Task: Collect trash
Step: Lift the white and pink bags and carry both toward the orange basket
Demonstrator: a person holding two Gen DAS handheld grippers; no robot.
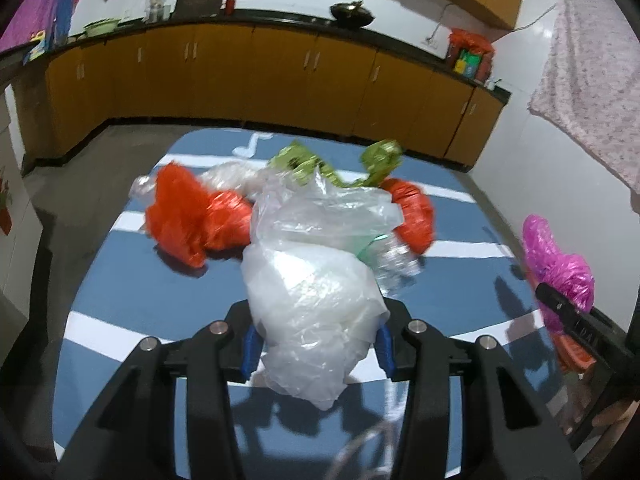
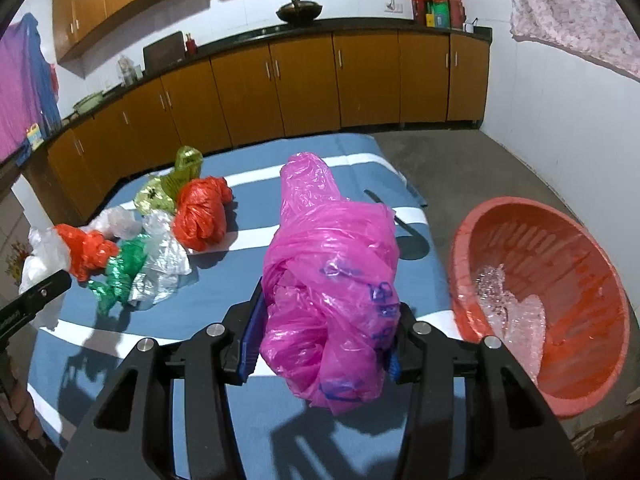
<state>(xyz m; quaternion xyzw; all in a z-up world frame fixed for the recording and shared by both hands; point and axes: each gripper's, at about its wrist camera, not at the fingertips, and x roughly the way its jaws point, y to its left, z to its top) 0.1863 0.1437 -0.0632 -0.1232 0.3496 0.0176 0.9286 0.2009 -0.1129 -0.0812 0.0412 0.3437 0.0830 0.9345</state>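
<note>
Glossy crinkled pink plastic bag (image 2: 332,280), translucent white bag (image 1: 316,312), matt cloth (image 2: 224,420)

The clear plastic bag (image 1: 316,304) hides the blue pads of the left gripper (image 1: 316,340). The red basin (image 2: 548,320) is cut off at the bottom edge.

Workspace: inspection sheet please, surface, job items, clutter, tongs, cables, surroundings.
Surface: blue cloth with white stripes over the table.
Job's things: white plastic bag and pink plastic bag, each held; red basket beside the table, crinkled clear plastic inside.
Clutter: loose pile of orange bags, green wrappers and clear plastic on the cloth.
Grippers: left tongs shut on the white bag; right tongs shut on the pink bag.
Cables: pale cord at the left view's bottom edge.
Surroundings: orange cabinets, dark countertop, wok, concrete floor.
</note>
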